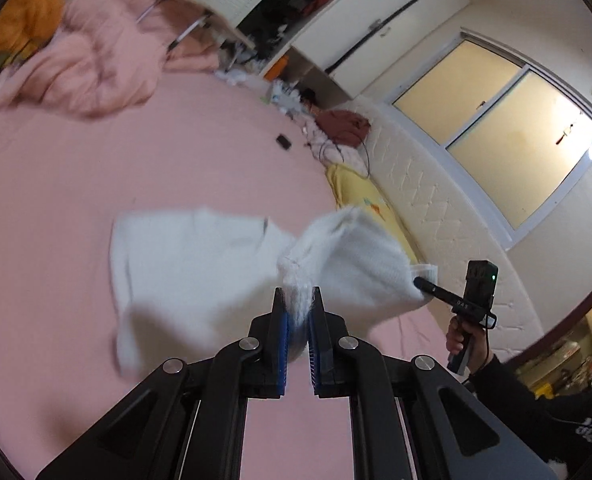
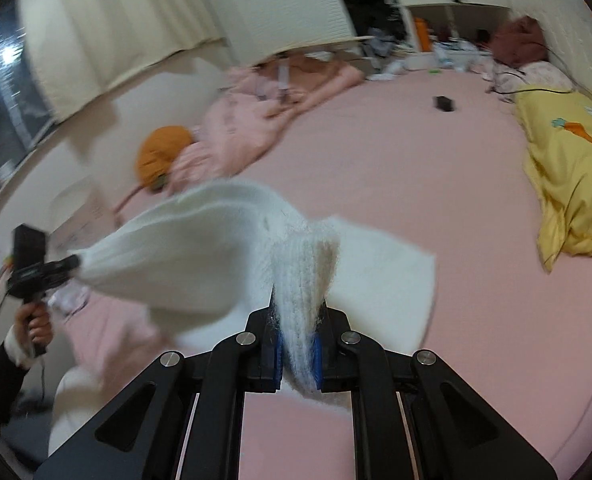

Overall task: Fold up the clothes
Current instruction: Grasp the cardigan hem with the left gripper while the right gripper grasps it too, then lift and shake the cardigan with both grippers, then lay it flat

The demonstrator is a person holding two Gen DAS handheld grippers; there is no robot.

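Left wrist view: left gripper [image 1: 298, 300] clamped on a bunched edge of the white knit garment [image 1: 200, 256]; fabric fills the gap betw. the blue pads [image 1: 283, 340]. Garment is lifted above the pink bed sheet [image 1: 96, 168], one part spread to the left, another stretched to the right, where the right gripper [image 1: 419, 283] pinches its far end. A hand [image 1: 457, 340] in a dark sleeve holds that gripper's handle. Pink quilt [image 1: 96, 64] bunched at the far side of the bed; yellow pillow [image 1: 369, 200] along the padded wall.

Right wrist view: right gripper [image 2: 298, 308] closed on a thick fold of the same garment, fibres squeezed betw. pads. Garment spans to the left gripper [image 2: 74, 262], gripped there too; a flat panel lies on the sheet just right of the fingers. Small dark object [image 2: 443, 103] on the sheet, well apart.
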